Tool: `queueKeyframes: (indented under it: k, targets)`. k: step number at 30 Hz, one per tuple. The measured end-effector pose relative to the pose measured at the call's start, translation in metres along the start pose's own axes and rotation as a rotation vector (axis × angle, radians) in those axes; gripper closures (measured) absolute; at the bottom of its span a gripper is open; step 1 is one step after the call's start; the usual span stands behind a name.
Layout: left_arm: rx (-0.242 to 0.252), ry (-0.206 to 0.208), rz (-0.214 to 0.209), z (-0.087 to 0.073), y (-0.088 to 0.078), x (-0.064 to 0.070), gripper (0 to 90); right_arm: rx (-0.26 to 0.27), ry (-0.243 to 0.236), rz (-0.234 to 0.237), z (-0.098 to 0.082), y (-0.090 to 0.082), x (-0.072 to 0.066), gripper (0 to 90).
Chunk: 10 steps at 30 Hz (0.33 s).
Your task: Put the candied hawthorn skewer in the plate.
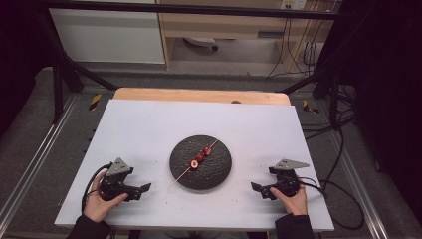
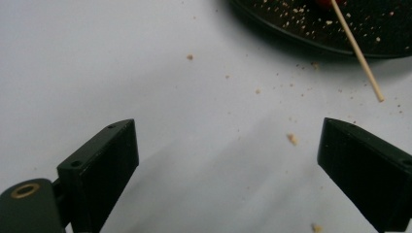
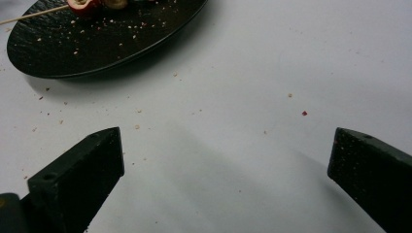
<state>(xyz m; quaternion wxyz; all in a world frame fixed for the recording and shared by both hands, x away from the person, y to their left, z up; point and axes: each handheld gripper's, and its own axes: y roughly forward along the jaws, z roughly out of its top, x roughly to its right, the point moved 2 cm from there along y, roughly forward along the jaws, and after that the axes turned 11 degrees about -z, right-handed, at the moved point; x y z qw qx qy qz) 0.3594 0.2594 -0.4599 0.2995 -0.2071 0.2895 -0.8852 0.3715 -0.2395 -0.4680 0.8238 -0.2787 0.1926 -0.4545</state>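
At the bottom of the high view, 2 hands are holding grippers low over the white table point(image 1: 149, 124), near its front edge. The left gripper point(image 1: 143, 189) is sitting at lower left, the right gripper point(image 1: 257, 188) at lower right, both pointing inward toward the frame's centre. In each gripper view the 2 black jaws are standing wide apart with nothing between them but bare white surface scattered with crumbs point(image 2: 292, 139). Open tabletop is lying between the 2 grippers and on out to both side edges.

Just beyond, in the centre of the high view, a round black plate point(image 1: 217, 172) is resting flat. A wooden skewer point(image 1: 178, 179) is lying diagonally across it, carrying red fruit pieces point(image 1: 199, 158) near its middle; its lower-left tip is overhanging the plate's rim toward the left gripper. In the left gripper view that tip point(image 2: 364, 63) is showing at upper right.

Farther up, the table's far edge is meeting a wooden board point(image 1: 199, 94).
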Motion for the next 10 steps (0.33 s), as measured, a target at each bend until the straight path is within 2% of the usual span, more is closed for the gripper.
queueKeyframes:
  k: [10]
  targets:
    - [0.004, 0.007, 0.002, -0.0051, -0.0024, -0.0034, 7.5, -0.006, -0.002, 0.004, -0.0006, 0.001, -0.0005, 0.5]
